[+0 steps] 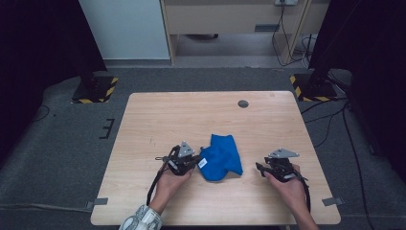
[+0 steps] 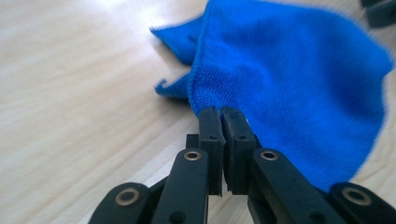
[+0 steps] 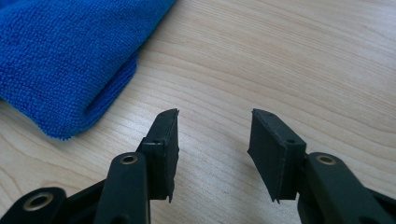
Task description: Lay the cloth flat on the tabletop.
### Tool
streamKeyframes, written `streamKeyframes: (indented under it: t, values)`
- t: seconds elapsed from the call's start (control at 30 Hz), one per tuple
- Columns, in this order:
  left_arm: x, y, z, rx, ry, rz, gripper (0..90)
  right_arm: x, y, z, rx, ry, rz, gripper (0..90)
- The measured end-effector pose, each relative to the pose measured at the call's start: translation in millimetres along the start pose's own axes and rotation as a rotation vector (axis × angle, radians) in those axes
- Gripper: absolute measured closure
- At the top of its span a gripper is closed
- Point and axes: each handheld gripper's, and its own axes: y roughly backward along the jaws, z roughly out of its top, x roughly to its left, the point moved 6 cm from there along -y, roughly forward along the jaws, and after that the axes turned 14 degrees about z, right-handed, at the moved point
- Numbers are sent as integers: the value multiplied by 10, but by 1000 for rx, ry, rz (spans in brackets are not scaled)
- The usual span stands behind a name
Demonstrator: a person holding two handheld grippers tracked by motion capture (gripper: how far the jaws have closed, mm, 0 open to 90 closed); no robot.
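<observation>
A crumpled blue cloth [image 1: 222,155] lies on the wooden table [image 1: 191,115], a little in front of its middle, with a small white tag at its left edge. My left gripper [image 1: 195,162] sits at that left edge. In the left gripper view the blue cloth [image 2: 289,70] spreads away to the right, and the left gripper [image 2: 222,112] is shut with its tips pinching the hem. My right gripper [image 1: 260,167] rests to the right of the cloth, apart from it. In the right gripper view it [image 3: 215,113] stands open over bare wood, the blue cloth [image 3: 60,56] lying at the upper left.
A small grey disc [image 1: 243,103] is set into the table near its far edge. Grey tape tabs [image 1: 97,201] mark the front corners. Two black stand bases with yellow-black stripes [image 1: 95,89] sit on the floor beyond the table.
</observation>
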Motion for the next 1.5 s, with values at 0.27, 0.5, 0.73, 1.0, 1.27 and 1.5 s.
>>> streamKeyframes:
  t: [0.27, 0.5, 0.73, 1.0, 1.27, 1.5]
  values:
    - [339, 360, 20, -29, 38, 37, 873, 34, 8, 9, 2, 19, -2, 561]
    - [638, 374, -220, 52, 44, 90, 874, 137, -2, 156, 3, 77, 0, 656]
    - [874, 271, -360, 91, 80, 134, 873, 319, -350, 425, -19, 67, 92, 791]
    - [929, 202, -392, 105, 86, 141, 873, 473, -788, 720, 12, 83, 101, 817]
    - [965, 203, -390, 100, 103, 140, 873, 510, -1066, 956, 69, 88, 65, 781]
    - [957, 193, -391, 102, 98, 138, 873, 792, -1195, 1051, 11, 74, 168, 638]
